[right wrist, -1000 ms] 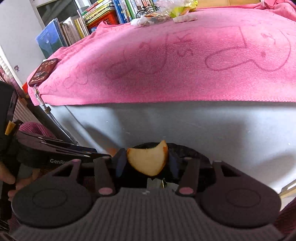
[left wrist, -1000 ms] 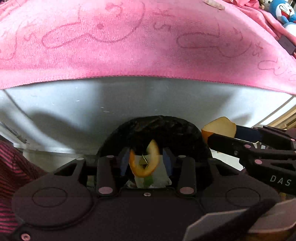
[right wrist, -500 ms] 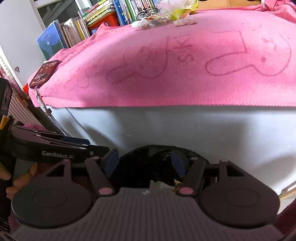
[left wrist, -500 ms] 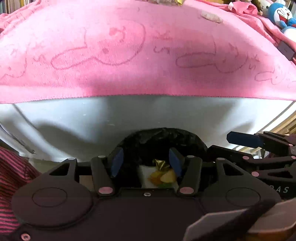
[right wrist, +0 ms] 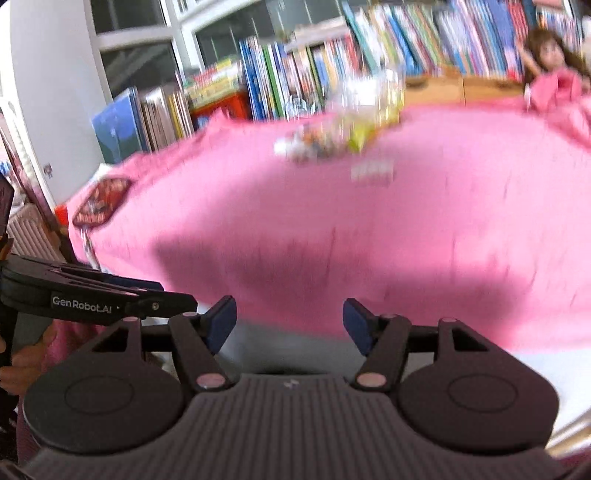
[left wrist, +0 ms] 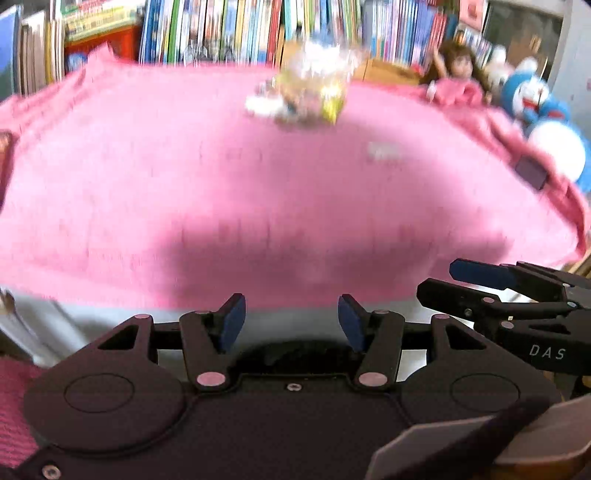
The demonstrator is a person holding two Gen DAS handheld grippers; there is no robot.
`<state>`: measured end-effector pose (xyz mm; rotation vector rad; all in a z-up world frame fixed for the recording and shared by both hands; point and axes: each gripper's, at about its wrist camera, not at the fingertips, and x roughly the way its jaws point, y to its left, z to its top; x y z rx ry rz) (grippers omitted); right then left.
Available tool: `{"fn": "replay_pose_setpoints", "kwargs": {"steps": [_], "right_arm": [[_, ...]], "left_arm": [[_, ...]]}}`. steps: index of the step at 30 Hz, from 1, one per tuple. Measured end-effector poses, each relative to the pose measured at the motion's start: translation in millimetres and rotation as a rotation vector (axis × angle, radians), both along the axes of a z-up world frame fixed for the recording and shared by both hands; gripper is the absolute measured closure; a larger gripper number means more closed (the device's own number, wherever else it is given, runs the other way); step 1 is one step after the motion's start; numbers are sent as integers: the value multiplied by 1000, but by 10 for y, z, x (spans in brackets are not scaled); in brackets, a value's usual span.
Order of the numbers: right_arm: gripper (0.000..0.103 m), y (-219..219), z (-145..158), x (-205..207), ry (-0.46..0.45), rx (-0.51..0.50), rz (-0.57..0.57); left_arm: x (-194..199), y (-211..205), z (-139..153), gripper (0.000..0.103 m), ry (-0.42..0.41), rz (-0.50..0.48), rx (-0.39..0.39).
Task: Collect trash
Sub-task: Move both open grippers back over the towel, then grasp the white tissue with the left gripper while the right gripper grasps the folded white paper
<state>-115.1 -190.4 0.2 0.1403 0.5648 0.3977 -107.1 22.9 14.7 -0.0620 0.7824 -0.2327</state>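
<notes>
Both views are blurred by motion. A heap of crumpled clear and yellow wrappers (left wrist: 312,96) (right wrist: 354,129) lies at the far middle of the pink cloth (left wrist: 258,192) (right wrist: 369,229). A small pale scrap (left wrist: 384,150) (right wrist: 371,172) rests nearer, to the right of the heap. My left gripper (left wrist: 291,321) is open and holds nothing, level with the table's near edge. My right gripper (right wrist: 289,319) is open and holds nothing too. The dark rim of the trash bin (left wrist: 295,352) shows just below the left fingers.
Rows of books (left wrist: 221,29) (right wrist: 295,74) stand behind the table. A doll (left wrist: 458,74) (right wrist: 550,70) and a blue plush toy (left wrist: 535,107) sit at the far right. A red card (right wrist: 101,201) lies at the left edge. A hand (right wrist: 26,358) holds the left gripper.
One second ago each gripper held a fruit peel piece over the bin. Both opened and dropped them in, then tilted up from the bin to the tabletop.
</notes>
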Motion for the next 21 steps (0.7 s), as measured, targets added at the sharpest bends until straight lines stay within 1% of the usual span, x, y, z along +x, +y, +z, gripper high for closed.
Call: {"fn": "replay_pose_setpoints", "kwargs": {"steps": [2,3,6,7,9,11,13,16,19,21], "right_arm": [[27,-17,113,46,-46,-17,-20],[27,-14,157,80,-69,-33,-37],[27,-33,236,223,-128,-62,-109],[27,-41,246,268,-141,-63,-139],[25,-38,261,388,-158,-75,-182],[25,-31,254,513,-160,-97,-203],[25,-5,237,639,-157,-116,-220],[25,24,187,803,-143,-130,-240],[25,39,122,949,-124,-136,-254],[25,57,80,1037,-113,-147,-258]], "left_arm": [[31,-9,155,46,-49,2,-19],[62,-12,212,41,-75,1,-25],[224,-25,375,33,-156,27,-8],[271,-26,430,27,-187,37,-2],[446,-36,497,19,-249,60,7],[722,-42,513,18,-290,81,15],[961,-69,502,18,-300,102,34],[1346,-68,427,18,-284,125,38],[1679,-46,326,18,-247,153,14],[1867,-18,263,18,-222,171,-17]]}}
